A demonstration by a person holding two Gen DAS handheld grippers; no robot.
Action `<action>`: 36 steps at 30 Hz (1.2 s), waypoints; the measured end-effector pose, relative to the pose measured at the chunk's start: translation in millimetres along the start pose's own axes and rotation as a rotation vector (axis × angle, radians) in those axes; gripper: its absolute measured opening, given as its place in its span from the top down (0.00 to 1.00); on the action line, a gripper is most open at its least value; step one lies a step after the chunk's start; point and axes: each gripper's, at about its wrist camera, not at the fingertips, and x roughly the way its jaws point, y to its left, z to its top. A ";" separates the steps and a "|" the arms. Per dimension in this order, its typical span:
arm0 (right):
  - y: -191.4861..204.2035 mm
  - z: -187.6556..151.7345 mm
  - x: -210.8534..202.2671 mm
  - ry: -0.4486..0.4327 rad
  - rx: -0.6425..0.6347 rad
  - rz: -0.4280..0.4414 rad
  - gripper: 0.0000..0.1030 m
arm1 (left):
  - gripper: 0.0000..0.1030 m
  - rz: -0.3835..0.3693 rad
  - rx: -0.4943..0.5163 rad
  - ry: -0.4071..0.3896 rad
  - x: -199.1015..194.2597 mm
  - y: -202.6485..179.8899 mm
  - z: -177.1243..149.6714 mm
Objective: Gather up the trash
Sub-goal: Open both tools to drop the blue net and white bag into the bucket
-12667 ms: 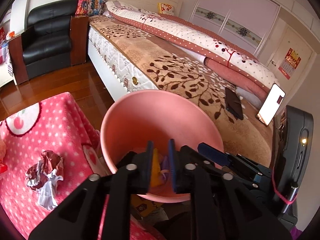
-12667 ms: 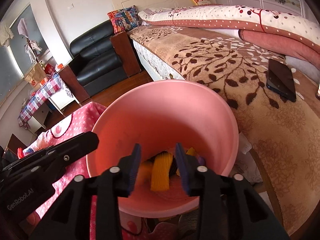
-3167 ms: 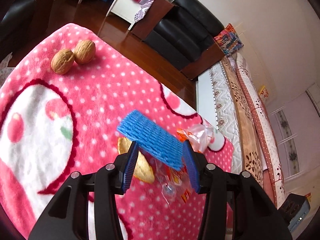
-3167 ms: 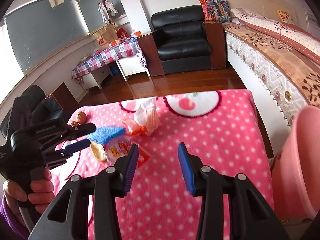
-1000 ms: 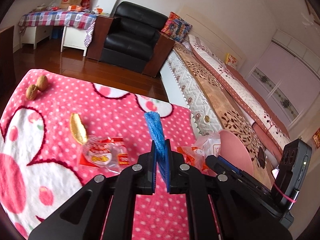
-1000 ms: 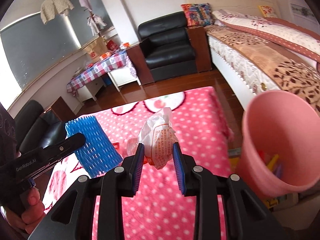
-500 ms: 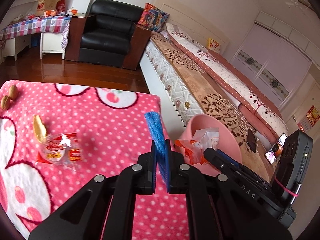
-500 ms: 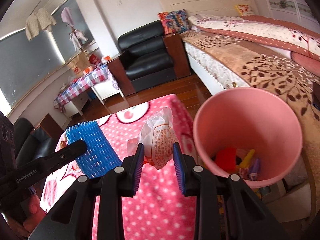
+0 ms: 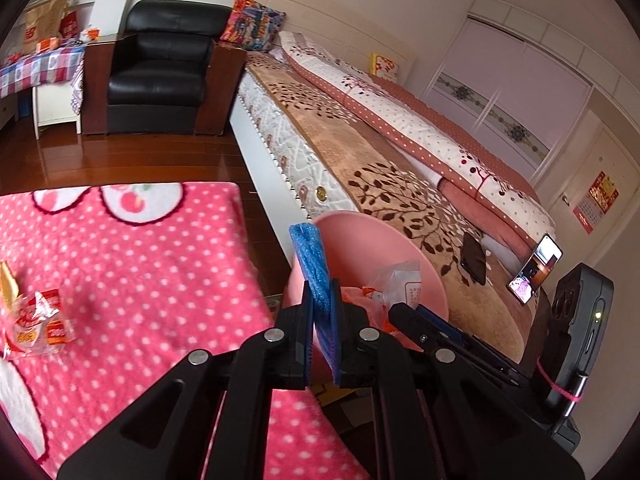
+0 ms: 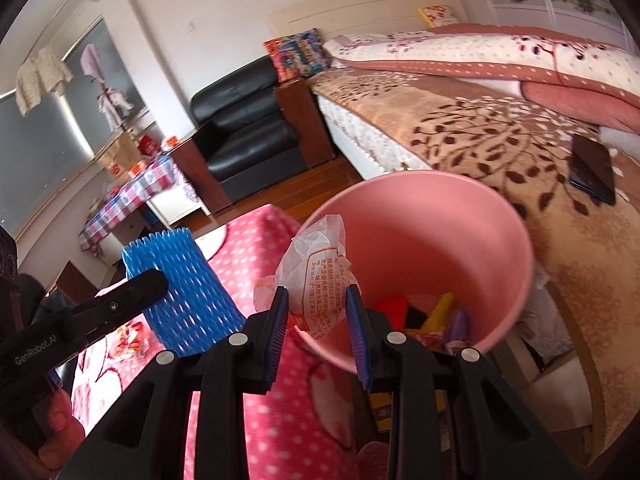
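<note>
Both grippers had swung off the pink dotted blanket [image 9: 132, 264] toward the pink bin [image 10: 432, 216] in the last second or so. A sec earlier the bin sat at the far right of both wrist views; it now filled the centre of the right wrist view, w/ the blanket mostly left behind on the left.

Left gripper [image 9: 322, 320] was clenched on the blue foam net [image 9: 310, 260], which stuck up edge-on between its pads, just at the bin's near-left rim in its own view. From the right wrist view the net [image 10: 180, 288] hung left of the bin, over the blanket edge, so prob. not yet above the opening.

Right gripper [image 10: 318, 320] was grasping the crumpled clear wrapper [image 10: 320, 272] w/ orange print. The wrapper overlapped the bin's near-left rim and interior; it looked about ready to drop.

Inside the bin: red, yellow and purple scraps [image 10: 436, 312] at the bottom.

Meaning for the task: the carry phase looked nearly done, and release over the bin seemed the next step, wrapper first. Still on the blanket at far left: a red-white wrapper [image 9: 36, 320] and a yellowish peel-like scrap [image 9: 8, 284], so at least one more trip likely.
</note>
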 end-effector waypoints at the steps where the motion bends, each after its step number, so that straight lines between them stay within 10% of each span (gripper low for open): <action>1: -5.1 0.9 -0.7 -0.003 0.006 -0.007 0.72 | 0.94 -0.006 0.008 0.003 4.3 -4.6 1.1; 23: -60.5 4.4 9.8 -0.005 0.079 -0.096 0.69 | 0.93 0.007 0.054 0.100 80.4 -38.9 -2.5; 27: -62.7 4.5 11.7 -0.002 0.084 -0.101 0.67 | 0.71 -0.006 0.033 0.116 83.2 -35.7 -1.2; 36: -52.4 4.9 7.4 -0.007 0.068 -0.083 0.65 | 0.70 -0.021 0.025 0.089 68.5 -30.3 -0.4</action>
